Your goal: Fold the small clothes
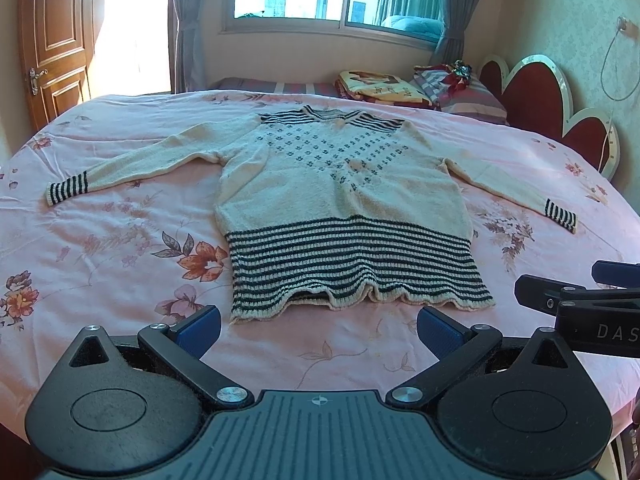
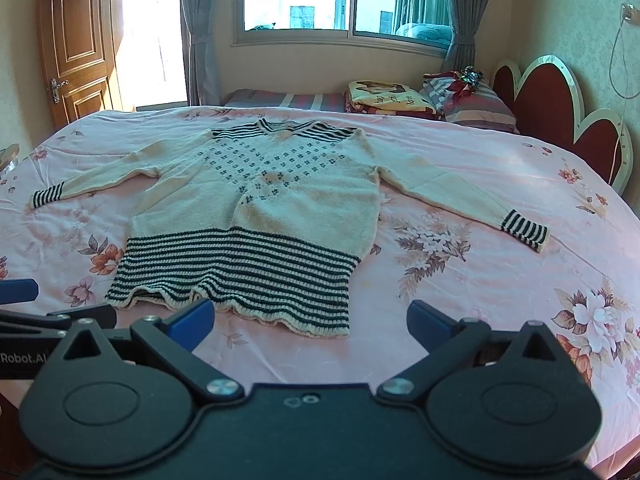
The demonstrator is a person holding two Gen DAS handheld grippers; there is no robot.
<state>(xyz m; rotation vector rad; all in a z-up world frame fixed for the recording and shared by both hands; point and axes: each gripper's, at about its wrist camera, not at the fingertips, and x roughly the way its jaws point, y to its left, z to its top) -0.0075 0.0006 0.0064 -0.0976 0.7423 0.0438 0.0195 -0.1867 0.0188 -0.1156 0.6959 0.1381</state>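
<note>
**Two spread grippers, one flat sweater: starting the first fold**

Two grippers hang above the near edge of the bed, and we grip nothing yet. The left gripper (image 1: 319, 330) has its jaws spread wide, with only bare sheet between the blue pads. The right gripper (image 2: 310, 322) stands just beside it, jaws equally spread and empty.

Directly ahead lies the knitted sweater (image 1: 340, 184), face up on the pink floral bedsheet (image 1: 120, 240). Its striped hem (image 1: 360, 272) is nearest us and slightly wavy. Both sleeves are stretched outward, the left cuff (image 1: 66, 192) and right cuff (image 2: 526, 230) well apart from the body. The collar (image 1: 332, 114) points away, toward the folded blankets (image 1: 380, 86) by the headboard.

We judge the step in hand to be the first grasp. Recommended procedure:

1. Lower each gripper onto a single edge, cuff or hem corner.
2. Pinch both knit layers, not the sheet beneath.
3. Lift low and move both grippers together, since loose knit stretches and sags.
4. Lay the sleeves across the body before folding hem to collar.
</note>
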